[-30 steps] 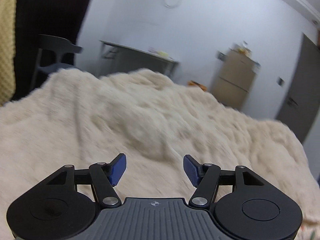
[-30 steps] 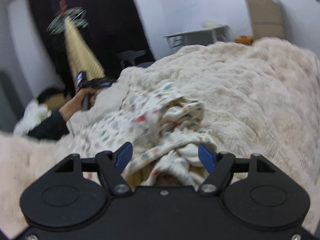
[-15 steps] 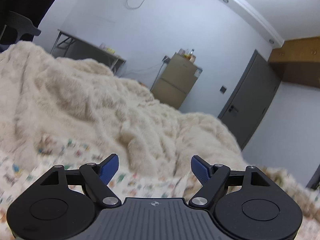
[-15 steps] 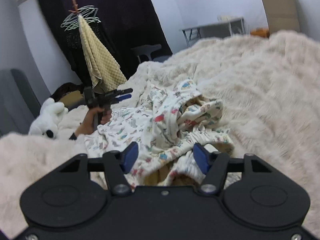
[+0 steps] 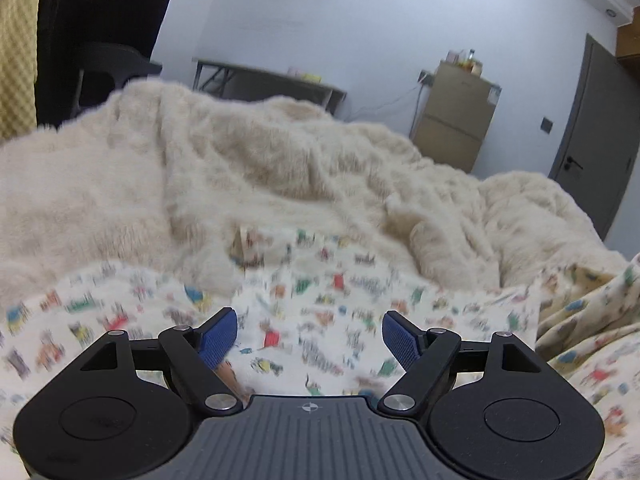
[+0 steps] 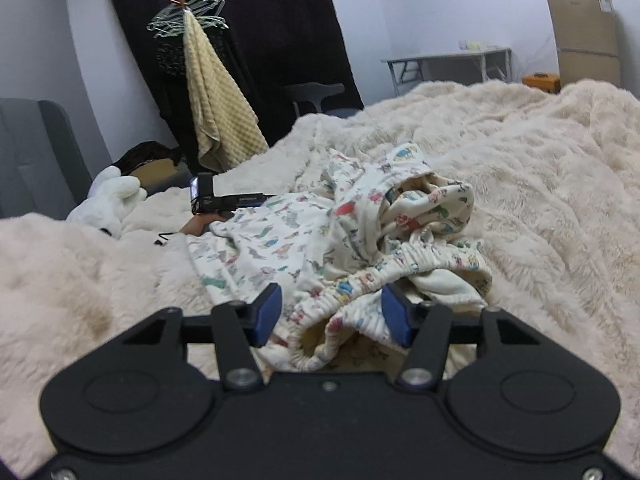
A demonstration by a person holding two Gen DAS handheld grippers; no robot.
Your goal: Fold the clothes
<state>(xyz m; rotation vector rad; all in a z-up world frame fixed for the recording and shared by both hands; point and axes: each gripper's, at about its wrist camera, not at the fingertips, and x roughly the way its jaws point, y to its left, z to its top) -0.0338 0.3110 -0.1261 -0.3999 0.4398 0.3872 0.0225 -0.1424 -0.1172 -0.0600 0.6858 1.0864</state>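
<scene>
A cream garment (image 5: 320, 300) printed with small coloured figures lies crumpled on a fluffy cream blanket (image 5: 240, 168). My left gripper (image 5: 308, 334) hovers low over a flat part of it, open, with nothing between its blue pads. In the right wrist view the garment (image 6: 280, 236) spreads to the left, and its gathered elastic waistband (image 6: 360, 280) bunches up close in front. My right gripper (image 6: 331, 314) has that waistband between its pads and its jaws are closing. Far left, a hand holds the left gripper (image 6: 268, 197) at the garment's far end.
A white plush toy (image 6: 108, 200) lies on the bed at the left. A yellow towel (image 6: 216, 112) hangs from a hanger rack behind. A table (image 6: 448, 60), a tan cabinet (image 5: 456, 120), a dark chair (image 5: 116, 68) and a grey door (image 5: 592, 140) line the walls.
The left gripper has come down over the printed garment, and its jaws stand wider than a second ago. The right gripper's jaws have narrowed around the waistband.
</scene>
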